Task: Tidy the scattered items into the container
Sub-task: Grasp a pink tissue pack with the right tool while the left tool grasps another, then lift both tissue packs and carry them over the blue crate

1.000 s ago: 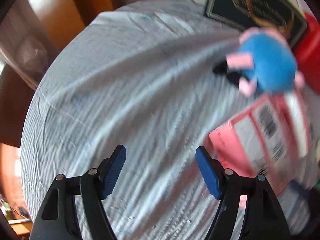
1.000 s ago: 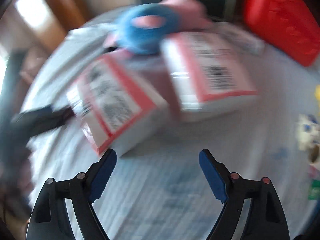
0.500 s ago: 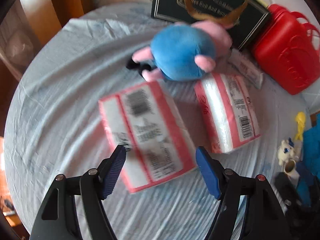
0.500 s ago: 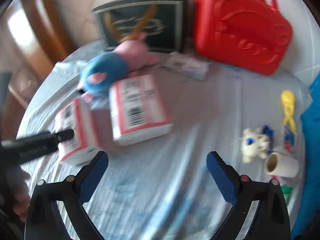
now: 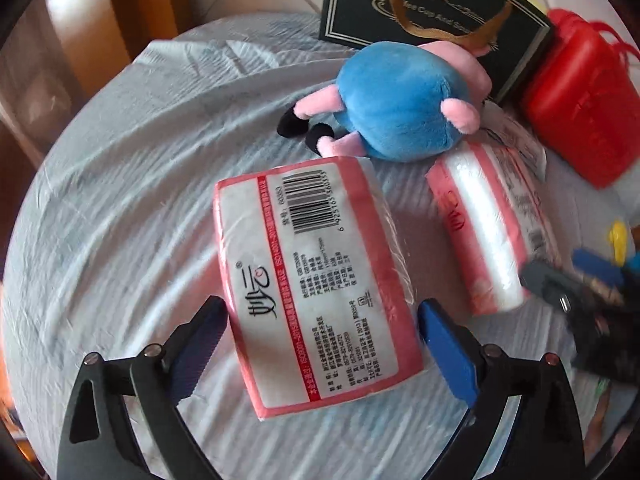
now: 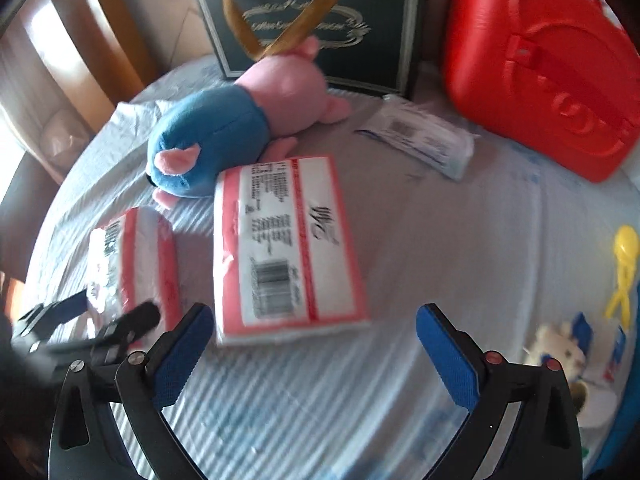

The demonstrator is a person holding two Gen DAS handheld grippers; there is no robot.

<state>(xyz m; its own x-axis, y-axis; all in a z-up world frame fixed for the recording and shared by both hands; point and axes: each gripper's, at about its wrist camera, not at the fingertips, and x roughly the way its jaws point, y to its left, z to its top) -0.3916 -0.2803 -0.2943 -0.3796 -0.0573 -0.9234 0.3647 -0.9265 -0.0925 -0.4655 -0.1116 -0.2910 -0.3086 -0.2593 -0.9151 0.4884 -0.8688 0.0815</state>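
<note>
Two pink tissue packs lie on the round table. In the left wrist view the near pack (image 5: pixel 316 280) sits between my open left gripper's (image 5: pixel 324 344) fingers, untouched as far as I can see; the second pack (image 5: pixel 492 228) lies to its right. In the right wrist view my open right gripper (image 6: pixel 312 344) hovers just short of the second pack (image 6: pixel 284 244), with the first pack (image 6: pixel 132 256) and the left gripper (image 6: pixel 88 328) at left. A blue and pink plush pig (image 5: pixel 400 100) (image 6: pixel 240 128) lies behind both packs. A dark gift bag (image 5: pixel 432 20) (image 6: pixel 320 24) stands at the back.
A red plastic case (image 6: pixel 540 64) (image 5: pixel 580 96) stands back right. A small white packet (image 6: pixel 420 140) lies before it. A yellow toy (image 6: pixel 624 268), a small white plush (image 6: pixel 560 352) and other small items sit at the right edge. The table has a light blue cloth (image 5: pixel 120 200).
My left gripper has swung right and down onto the near pack, which now lies between its fingers. My right gripper has moved closer to the second pack.
</note>
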